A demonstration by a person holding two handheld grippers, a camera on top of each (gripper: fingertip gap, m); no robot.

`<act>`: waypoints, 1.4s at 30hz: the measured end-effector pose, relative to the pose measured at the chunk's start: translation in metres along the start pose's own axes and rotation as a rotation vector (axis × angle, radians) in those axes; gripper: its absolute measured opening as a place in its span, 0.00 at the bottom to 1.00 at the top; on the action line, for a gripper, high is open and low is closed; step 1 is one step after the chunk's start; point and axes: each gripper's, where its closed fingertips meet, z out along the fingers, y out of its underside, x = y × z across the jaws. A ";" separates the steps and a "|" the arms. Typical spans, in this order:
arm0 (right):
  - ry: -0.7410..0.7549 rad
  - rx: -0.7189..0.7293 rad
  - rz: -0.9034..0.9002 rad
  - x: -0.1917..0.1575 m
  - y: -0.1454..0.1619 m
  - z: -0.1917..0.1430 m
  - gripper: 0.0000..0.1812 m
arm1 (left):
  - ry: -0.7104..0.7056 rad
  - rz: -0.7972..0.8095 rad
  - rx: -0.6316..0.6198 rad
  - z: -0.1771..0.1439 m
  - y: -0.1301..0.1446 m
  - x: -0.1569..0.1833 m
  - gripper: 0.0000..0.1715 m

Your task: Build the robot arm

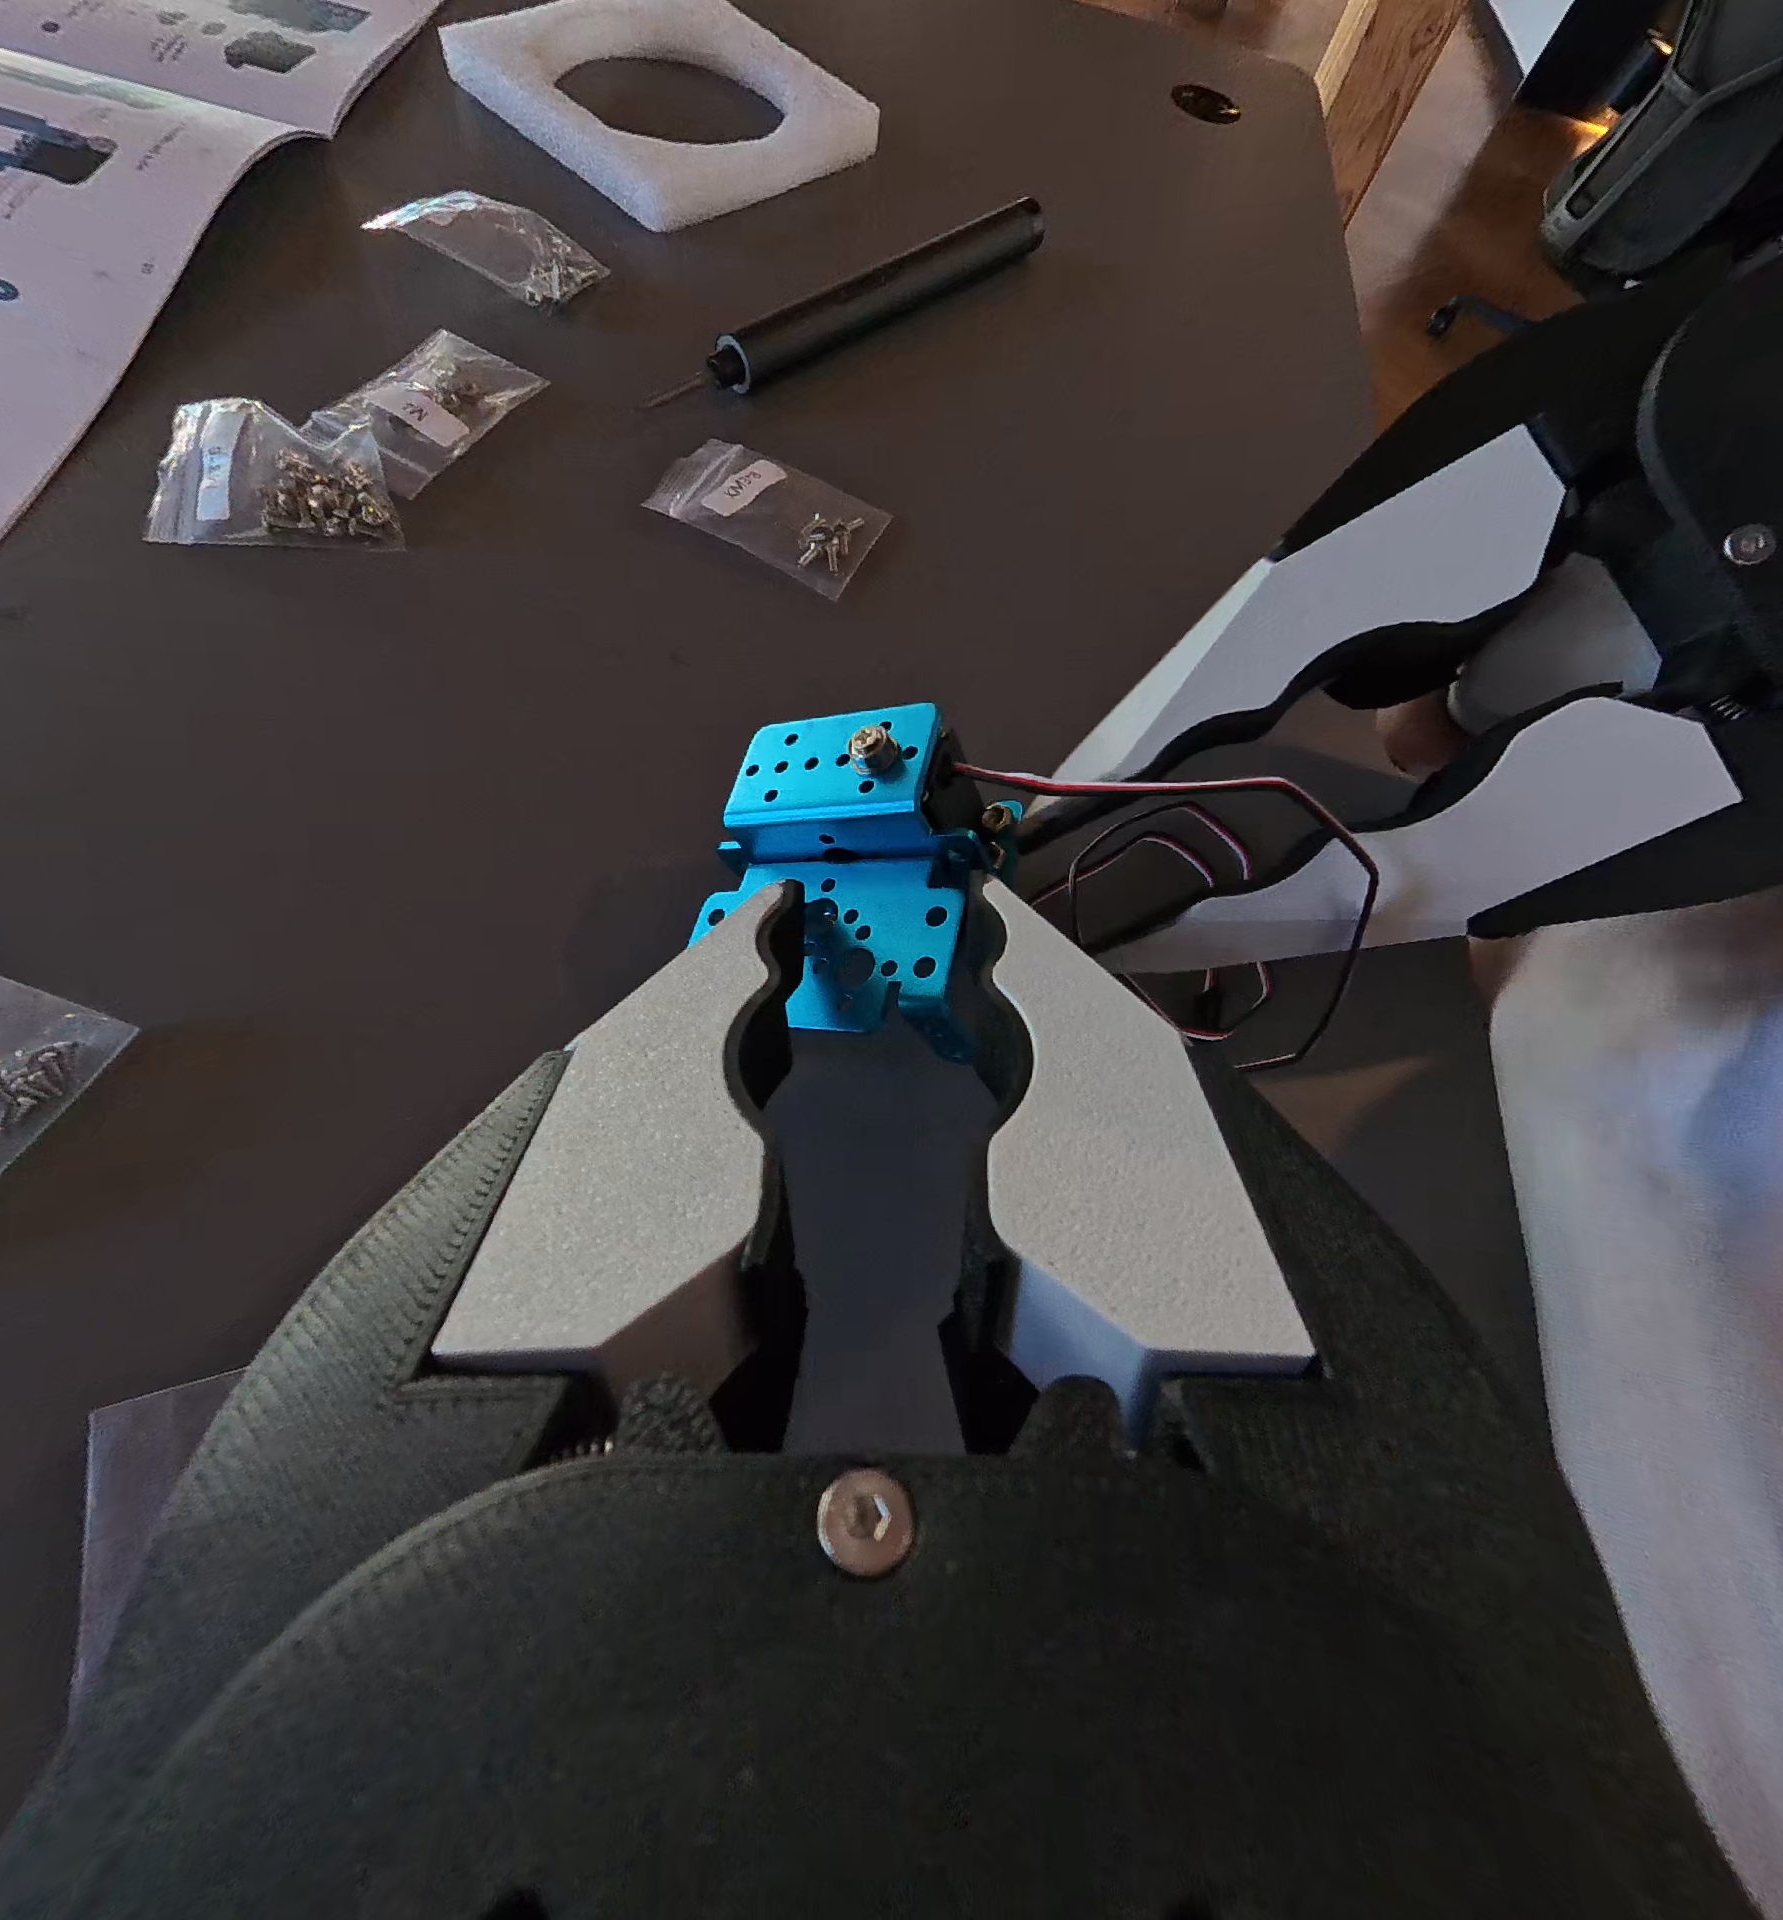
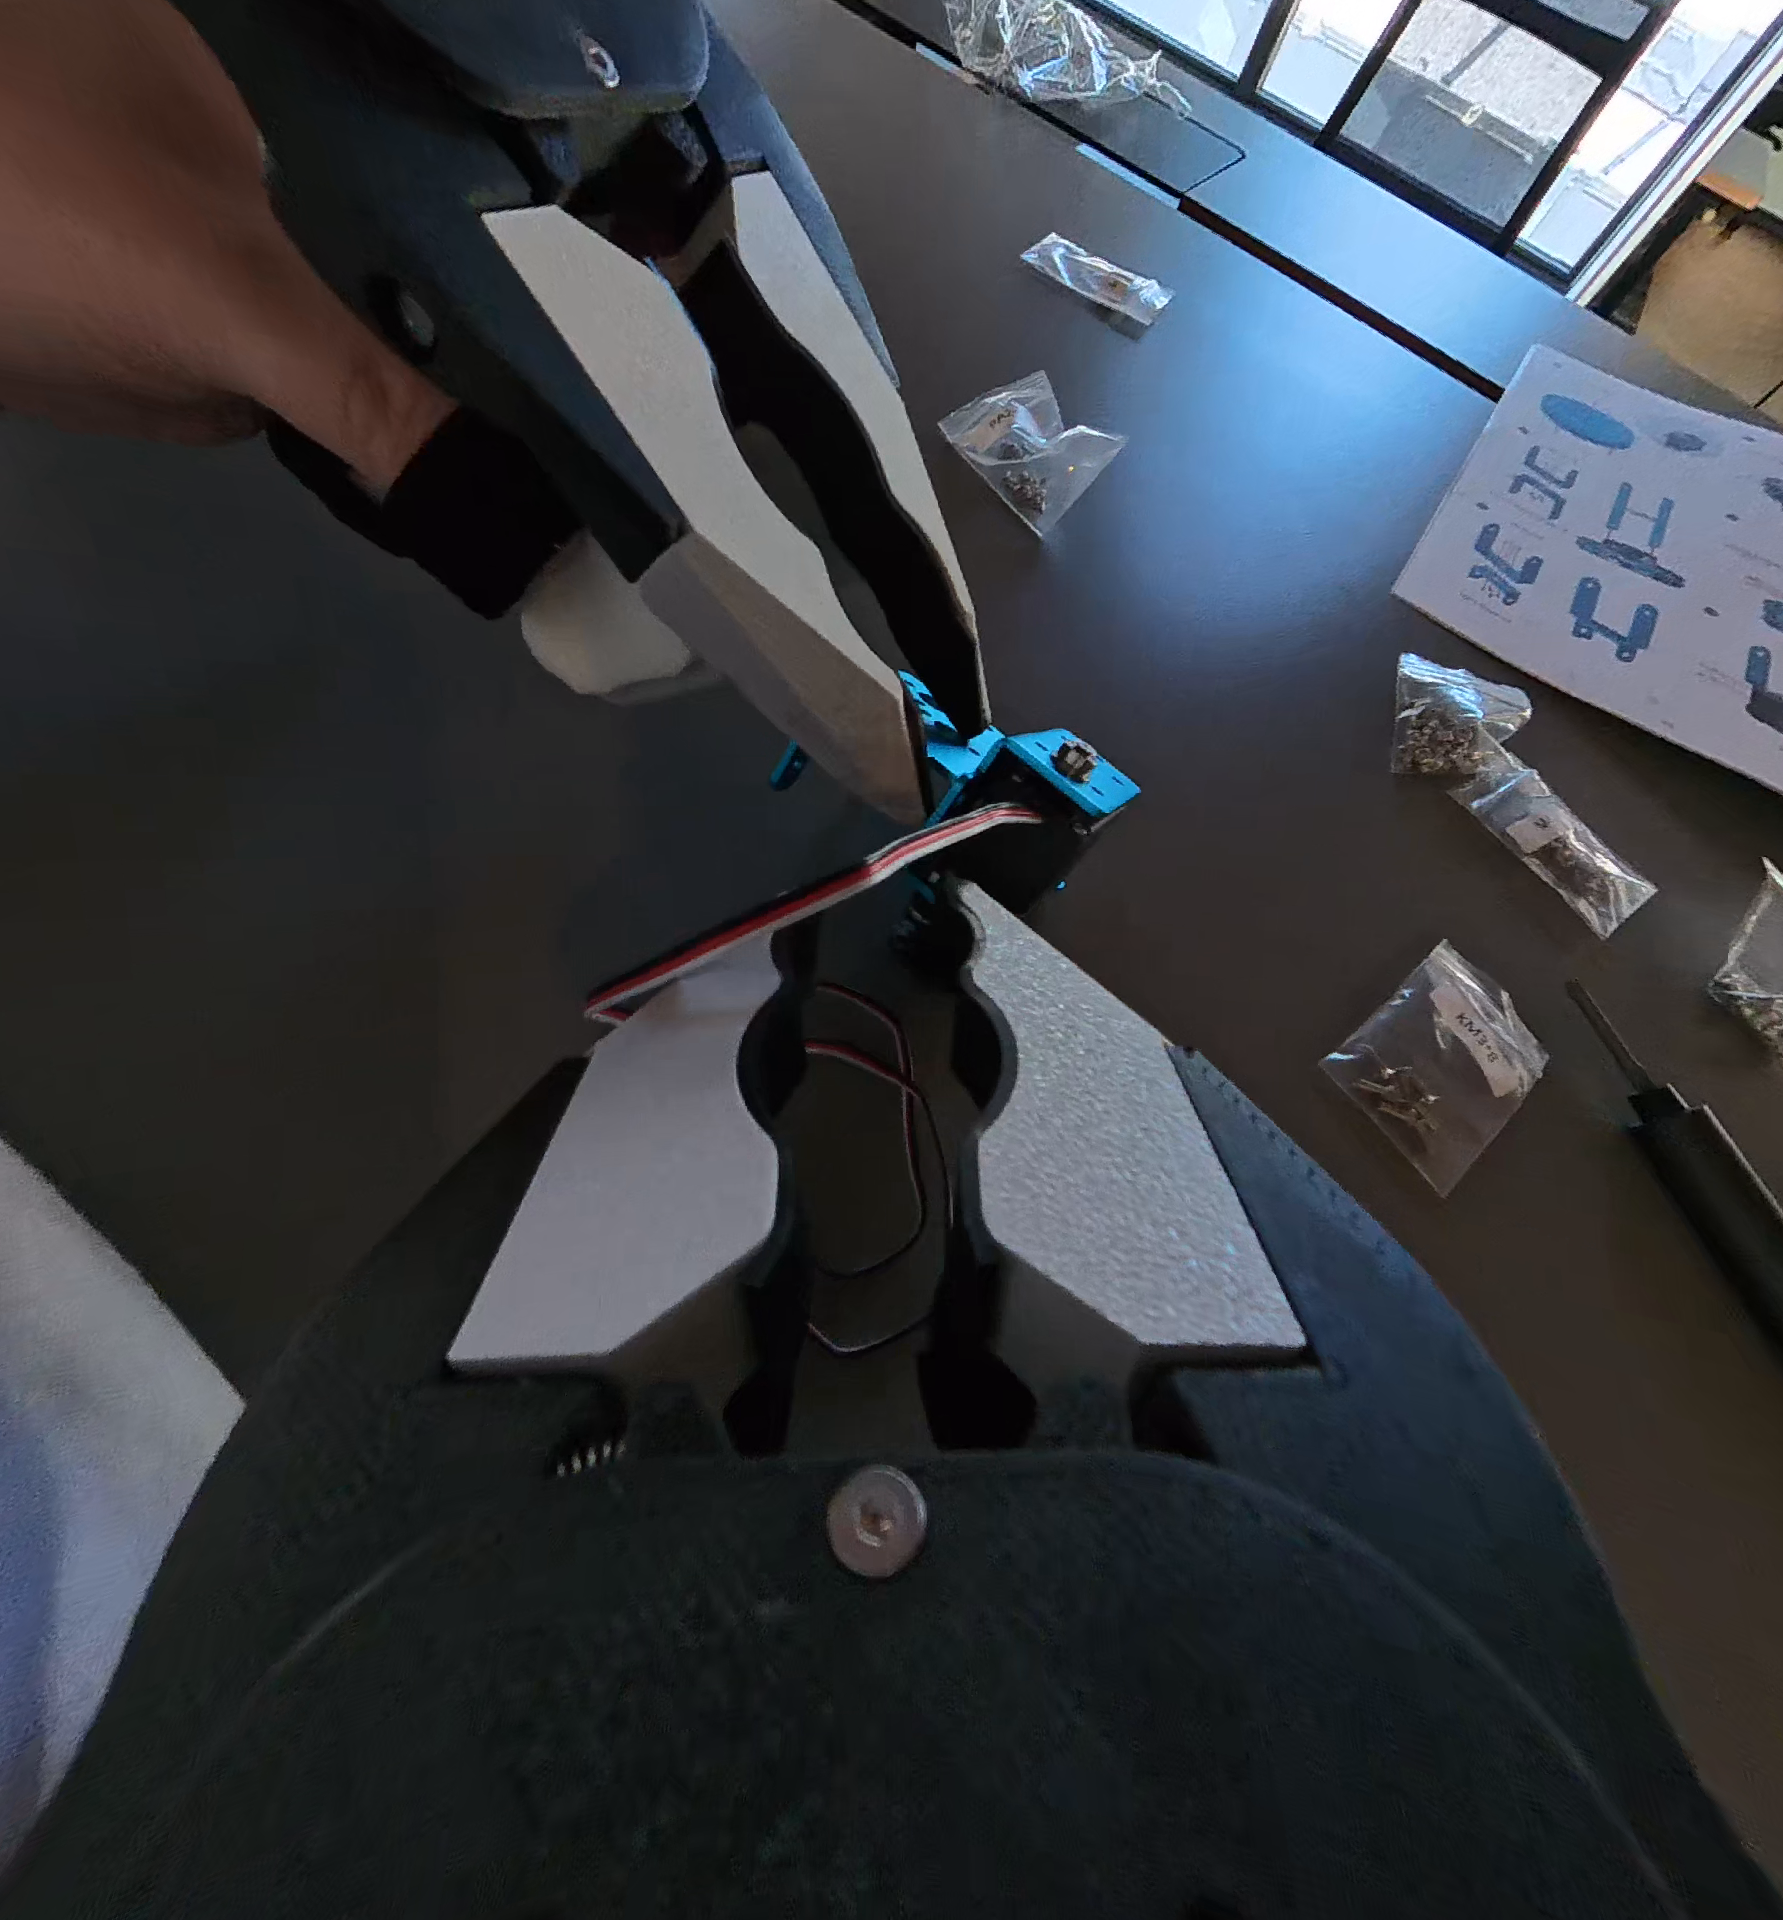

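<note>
A blue perforated metal bracket assembly [image 1: 835,790] with a black servo and a red, white and black cable [image 1: 1323,831] is held above the dark table [image 1: 347,727]. My left gripper [image 1: 887,904] is shut on its lower blue bracket. My right gripper [image 1: 1074,862] comes in from the right at the servo end. In the right wrist view my right gripper [image 2: 882,920] has its tips closed on a small teal tab under the servo of the assembly [image 2: 1063,774], with the cable [image 2: 866,862] draped over one finger. The left gripper [image 2: 944,758] grips from the upper left.
A black screwdriver [image 1: 876,296] and several clear bags of screws [image 1: 274,478] lie on the table beyond the assembly. A white foam frame [image 1: 658,104] and an open instruction sheet [image 1: 56,208] lie farther back. A person's hand [image 2: 139,260] holds the left gripper. The table edge runs along the right. The grippers are tip to tip, or close to it.
</note>
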 end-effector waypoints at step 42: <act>0.041 -0.053 -0.071 0.000 0.004 0.004 0.14 | -0.010 0.021 -0.005 0.001 0.000 0.001 0.14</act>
